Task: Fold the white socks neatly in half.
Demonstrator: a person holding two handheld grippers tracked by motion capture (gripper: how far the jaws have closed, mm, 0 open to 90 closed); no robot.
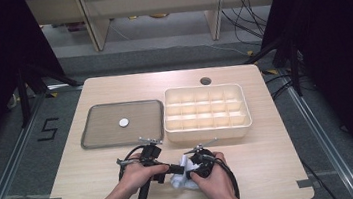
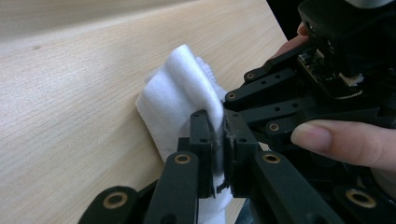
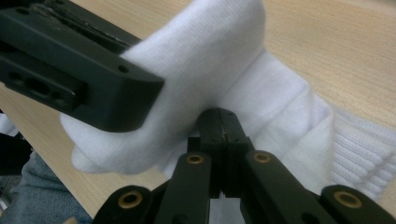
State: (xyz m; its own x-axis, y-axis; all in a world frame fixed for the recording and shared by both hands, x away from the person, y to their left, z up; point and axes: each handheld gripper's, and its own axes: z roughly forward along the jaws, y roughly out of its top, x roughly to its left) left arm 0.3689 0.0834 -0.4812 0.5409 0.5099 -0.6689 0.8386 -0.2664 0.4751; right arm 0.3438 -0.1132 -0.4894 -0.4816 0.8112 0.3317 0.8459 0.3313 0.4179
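Both pinched tight on the white sock (image 2: pixel 182 93) at the table's (image 1: pixel 98 184) near edge: left gripper (image 2: pixel 219 140) clamped on a raised fold, right gripper (image 3: pixel 219 135) closed on the cloth just beside it (jaws nearly meeting). Bunched between the two, ribbed cuff trailing off sideways, soft knit, clean white, thick enough to hump up

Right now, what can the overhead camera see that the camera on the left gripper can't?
High view alone: the grey tray with a small white disc, and the cream divided box. Left gripper view alone: its jaws pinched shut on a fold of the white cloth, with a fingertip close by. Both share the cloth, the wooden table and both grippers.
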